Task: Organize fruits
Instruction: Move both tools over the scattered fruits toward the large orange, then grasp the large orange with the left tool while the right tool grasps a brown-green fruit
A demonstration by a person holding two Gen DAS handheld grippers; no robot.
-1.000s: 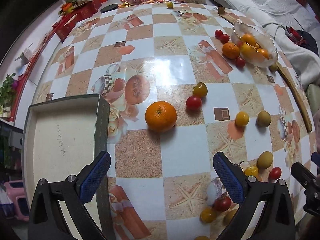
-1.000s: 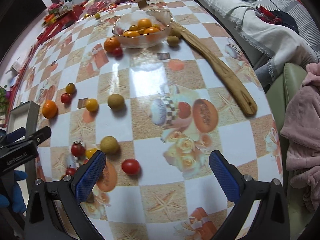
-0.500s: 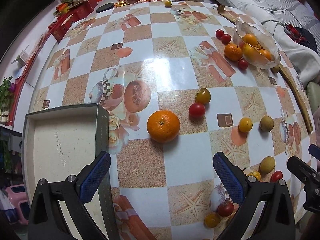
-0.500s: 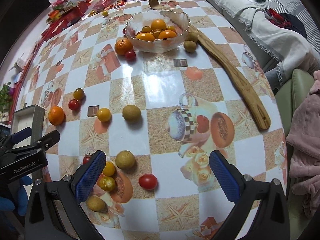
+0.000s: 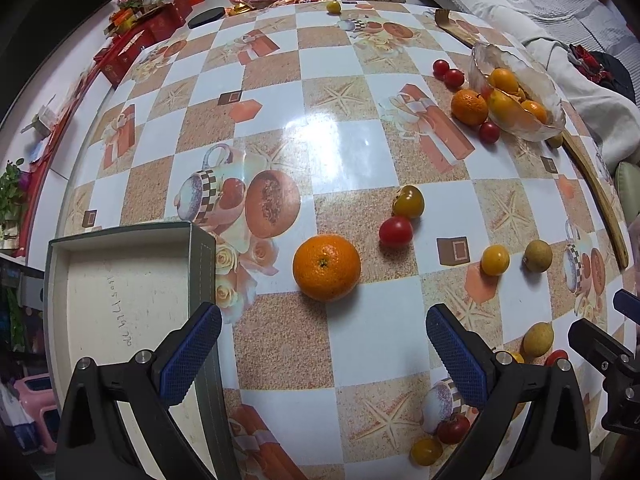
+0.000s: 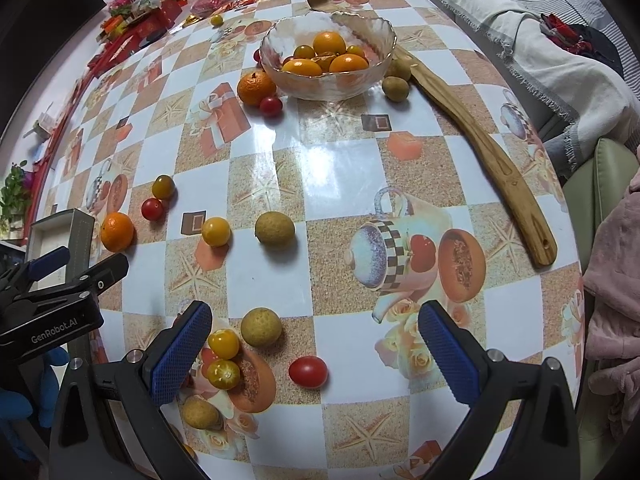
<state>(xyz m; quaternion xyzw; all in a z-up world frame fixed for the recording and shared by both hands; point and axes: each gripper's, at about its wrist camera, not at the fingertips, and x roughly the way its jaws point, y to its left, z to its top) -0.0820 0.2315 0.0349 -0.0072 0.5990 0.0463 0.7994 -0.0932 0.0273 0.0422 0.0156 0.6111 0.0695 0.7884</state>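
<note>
Left wrist view: left gripper spread and empty, an orange just ahead, a box beside it. Right gripper likewise spread over loose tomatoes. Farther off, a glass bowl holds perhaps six fruits; most remain scattered.

A round orange with its stem dimple up lies on the cloth just ahead of the left gripper, centred between its wide-spread jaws; a red cherry tomato and a yellow-green one sit touching, further ahead to the right; a red tomato lies between the right gripper fingers.
</note>
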